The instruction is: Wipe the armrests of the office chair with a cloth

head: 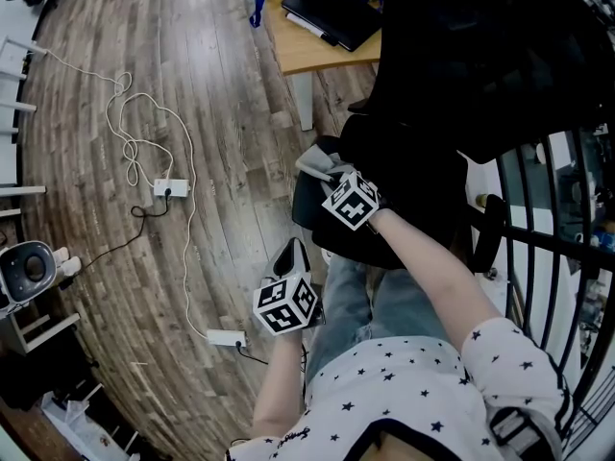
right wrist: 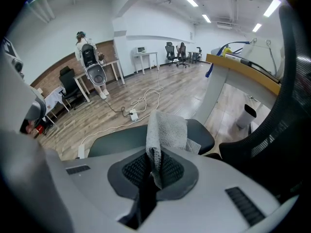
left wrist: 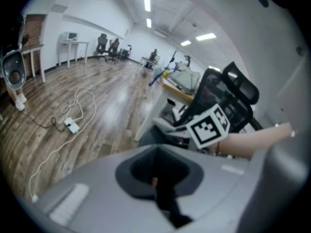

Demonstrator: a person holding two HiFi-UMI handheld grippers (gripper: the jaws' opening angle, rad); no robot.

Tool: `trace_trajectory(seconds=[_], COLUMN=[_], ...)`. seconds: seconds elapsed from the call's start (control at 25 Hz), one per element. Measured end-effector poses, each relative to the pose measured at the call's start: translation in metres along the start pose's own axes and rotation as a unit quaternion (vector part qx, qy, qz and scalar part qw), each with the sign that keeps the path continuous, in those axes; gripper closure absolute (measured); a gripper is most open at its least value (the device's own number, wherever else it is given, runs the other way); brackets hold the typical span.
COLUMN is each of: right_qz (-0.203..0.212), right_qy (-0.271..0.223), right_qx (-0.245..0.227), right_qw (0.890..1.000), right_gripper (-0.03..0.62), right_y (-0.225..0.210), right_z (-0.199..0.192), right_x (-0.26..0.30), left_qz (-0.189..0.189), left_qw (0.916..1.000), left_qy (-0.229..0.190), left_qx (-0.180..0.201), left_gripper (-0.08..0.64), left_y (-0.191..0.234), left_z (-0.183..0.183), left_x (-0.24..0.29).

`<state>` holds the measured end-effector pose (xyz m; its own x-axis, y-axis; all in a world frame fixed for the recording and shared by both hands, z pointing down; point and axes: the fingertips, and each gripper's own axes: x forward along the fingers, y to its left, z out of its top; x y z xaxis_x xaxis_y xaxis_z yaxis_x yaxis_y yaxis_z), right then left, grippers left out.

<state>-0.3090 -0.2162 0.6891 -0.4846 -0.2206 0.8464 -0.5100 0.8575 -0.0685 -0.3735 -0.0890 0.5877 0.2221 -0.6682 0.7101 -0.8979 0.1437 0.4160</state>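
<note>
Zero armrests look wiped yet: right gripper [right wrist: 154, 168] clamped on cloth [right wrist: 166, 129] over mid-frame armrest [right wrist: 116, 142], left gripper [left wrist: 158, 179] jaws together, empty, low centre; both wipes seemingly left.

Crumpled grey cloth [right wrist: 166, 128] over black armrest [right wrist: 117, 143]

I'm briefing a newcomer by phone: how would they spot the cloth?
Find the black office chair beside the wooden desk. At its armrest, the right gripper pinches a grey cloth. It is the only pale, textured fabric among black chair parts.
</note>
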Motion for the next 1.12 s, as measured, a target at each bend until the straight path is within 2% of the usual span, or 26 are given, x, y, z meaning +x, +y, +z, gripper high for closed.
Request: trace_trajectory(seconds=[1.12], right_qz=[0.066], right_qy=[-0.001], right_qx=[-0.024], right_qw=[0.998], right_gripper=[0.566], right_y=[0.091], right_z=[-0.021], right_x=[-0.01], left_qz=[0.002], left_qw=[1.0], left_qy=[-0.005], left_qx=[0.001], left_gripper=[0.552], left_y=[0.003], left_z=[-0.004], left_x=[-0.012])
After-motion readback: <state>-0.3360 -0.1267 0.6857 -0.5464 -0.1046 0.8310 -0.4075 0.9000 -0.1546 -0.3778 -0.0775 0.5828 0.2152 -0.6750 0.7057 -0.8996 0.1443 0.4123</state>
